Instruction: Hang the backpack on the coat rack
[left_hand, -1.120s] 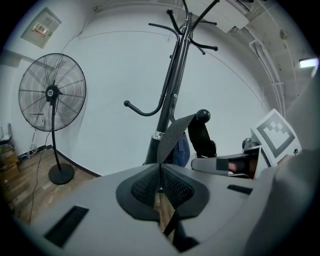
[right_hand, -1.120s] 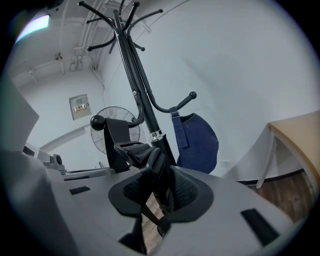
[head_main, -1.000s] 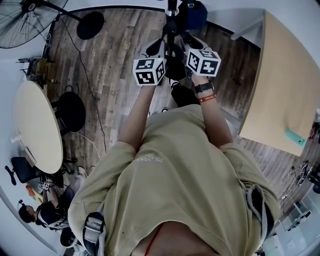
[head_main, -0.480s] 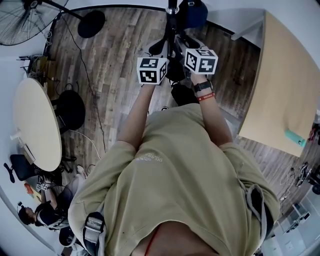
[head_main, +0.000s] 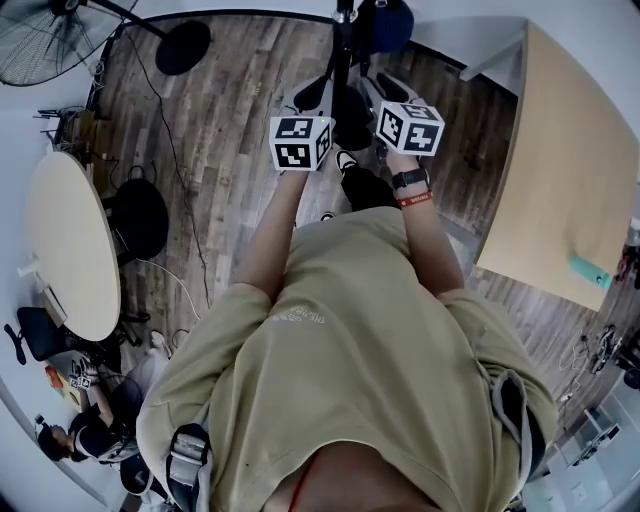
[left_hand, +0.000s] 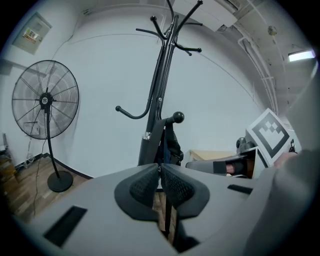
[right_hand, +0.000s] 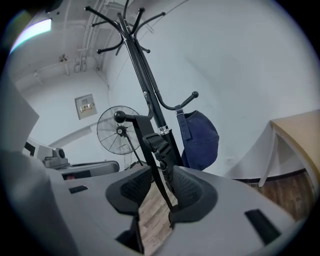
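Observation:
A black coat rack stands straight ahead of both grippers. A navy backpack hangs from one of its curved hooks; in the head view the backpack shows beside the pole. A black buckled strap hangs down from a knob hook. It runs between the pads of my right gripper, whose jaws are opening and do not press on it. My left gripper is shut with nothing in it, just short of the rack.
A standing fan is left of the rack, its round base on the wooden floor. A light wooden table lies to the right, a round table to the left. A seated person is at lower left.
The right gripper has drawn back a little from the rack toward the person. The left gripper has shifted only slightly sideways.

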